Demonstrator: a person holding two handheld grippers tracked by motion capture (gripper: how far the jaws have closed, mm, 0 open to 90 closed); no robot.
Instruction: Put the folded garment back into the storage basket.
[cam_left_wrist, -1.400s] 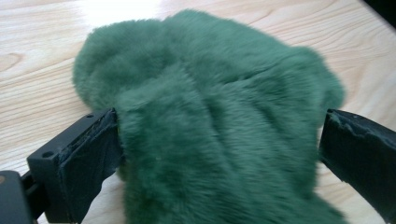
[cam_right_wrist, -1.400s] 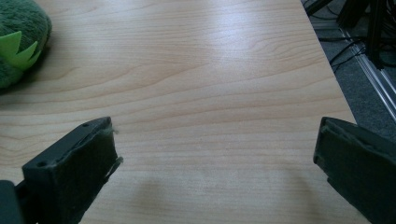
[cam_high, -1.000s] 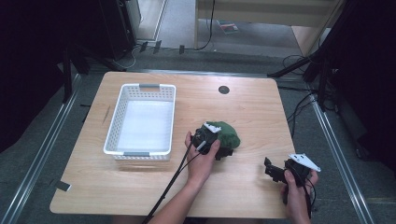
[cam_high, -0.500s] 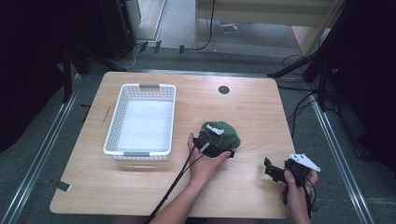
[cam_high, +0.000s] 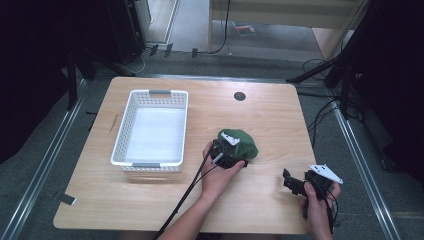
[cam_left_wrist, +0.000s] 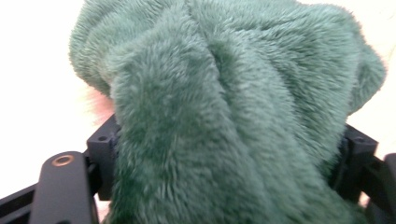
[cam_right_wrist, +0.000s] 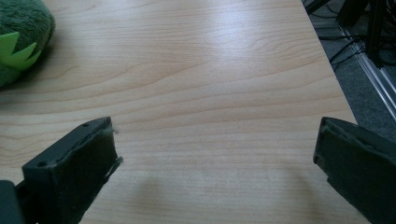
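A green plush toy (cam_high: 246, 144) lies on the wooden table (cam_high: 270, 120), right of centre. My left gripper (cam_high: 234, 153) is pushed into its near side. In the left gripper view the plush toy (cam_left_wrist: 224, 93) bulges between the two jaws, which stand wide apart on either side of it, so my left gripper (cam_left_wrist: 229, 158) is open around it. My right gripper (cam_high: 288, 181) hovers low near the table's front right, open with nothing between its jaws, clear of the toy. In the right gripper view, my right gripper (cam_right_wrist: 215, 158) faces bare wood, with the plush toy (cam_right_wrist: 18, 32) at the top left corner.
A white slatted basket (cam_high: 121, 136), with nothing in it, stands on the left half of the table. A small dark round hole (cam_high: 239, 96) sits near the far edge. Black cables trail from both grippers towards the front edge. Dark stands and cables surround the table.
My left gripper has moved right and forward onto the green plush toy, so the toy now sits between its jaws. The right gripper has stayed in place.
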